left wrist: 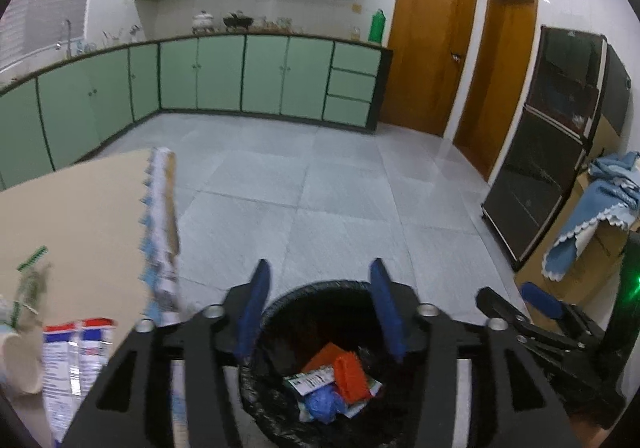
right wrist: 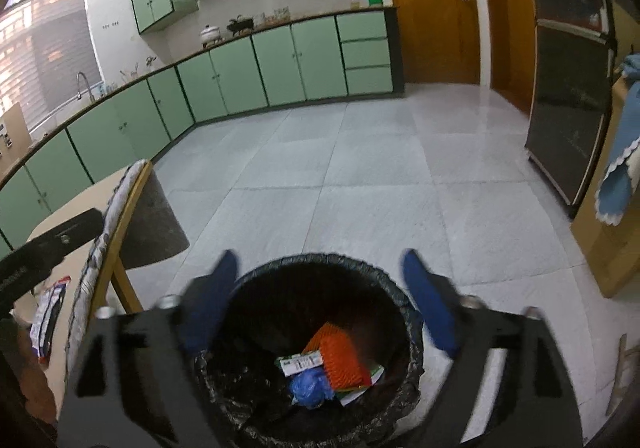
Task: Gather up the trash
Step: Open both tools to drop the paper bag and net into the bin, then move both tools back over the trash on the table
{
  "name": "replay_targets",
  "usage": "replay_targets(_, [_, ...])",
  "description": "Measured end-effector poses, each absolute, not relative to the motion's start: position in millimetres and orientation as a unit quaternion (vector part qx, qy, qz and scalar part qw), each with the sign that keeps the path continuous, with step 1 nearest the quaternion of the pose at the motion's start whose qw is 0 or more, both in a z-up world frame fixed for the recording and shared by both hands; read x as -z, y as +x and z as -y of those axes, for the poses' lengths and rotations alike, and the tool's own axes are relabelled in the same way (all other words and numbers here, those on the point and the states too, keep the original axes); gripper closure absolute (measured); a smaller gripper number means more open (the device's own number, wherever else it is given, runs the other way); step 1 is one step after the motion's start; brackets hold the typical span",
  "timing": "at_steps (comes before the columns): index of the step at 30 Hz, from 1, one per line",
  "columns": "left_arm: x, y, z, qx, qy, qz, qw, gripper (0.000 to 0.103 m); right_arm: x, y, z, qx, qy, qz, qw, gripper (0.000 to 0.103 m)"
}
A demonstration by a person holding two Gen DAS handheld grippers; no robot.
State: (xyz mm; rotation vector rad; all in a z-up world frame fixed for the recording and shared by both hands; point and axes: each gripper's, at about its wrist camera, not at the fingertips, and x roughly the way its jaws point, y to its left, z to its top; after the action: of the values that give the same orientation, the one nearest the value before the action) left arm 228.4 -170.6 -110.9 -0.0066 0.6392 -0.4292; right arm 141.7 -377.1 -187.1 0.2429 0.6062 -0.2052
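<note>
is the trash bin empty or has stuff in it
Not empty: the black-lined bin holds an orange piece, a blue wad and a wrapper.

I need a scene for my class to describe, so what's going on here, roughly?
A person is clearing trash in a kitchen with two hand-held tongs. Both the left tongs and the right tongs hang open and empty over a black-lined trash bin on the floor. An orange item, a blue crumpled piece and a printed wrapper already lie inside. More wrappers wait on the table beside the bin.
</note>
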Motion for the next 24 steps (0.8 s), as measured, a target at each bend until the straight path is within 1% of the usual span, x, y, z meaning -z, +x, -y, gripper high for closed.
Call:
replay_targets(1, [106.3, 226.8, 162.5, 0.205, -0.006, -0.306, 0.930, 0.035, 182.4, 139.1, 374.2, 0.103, 0.117, -0.290, 0.944, 0.012])
replay_targets(3, [96.8, 221.4, 143.2, 0.194, -0.013, -0.294, 0.936, 0.029, 172.6, 135.2, 365.9, 0.093, 0.120, -0.282, 0.947, 0.009])
replay_targets(4, [92.7, 218.7, 133.9, 0.189, -0.015, -0.290, 0.938, 0.027, 169.3, 133.8, 362.1, 0.088, 0.125, -0.278, 0.948, 0.008])
replay_targets(7, [80.4, 207.8, 102.4, 0.165, -0.020, -0.275, 0.947, 0.022, 156.8, 129.8, 346.0, 0.067, 0.137, -0.267, 0.951, 0.007])
replay_targets(15, [62.5, 167.0, 13.9, 0.084, -0.007, -0.236, 0.968, 0.017, 128.6, 124.6, 283.3, 0.012, 0.129, -0.243, 0.961, 0.007])
replay_targets(24, [76.2, 142.8, -59.1, 0.012, -0.008, -0.251, 0.968, 0.017, 126.9, 131.7, 202.9, -0.050, 0.108, -0.248, 0.961, 0.007])
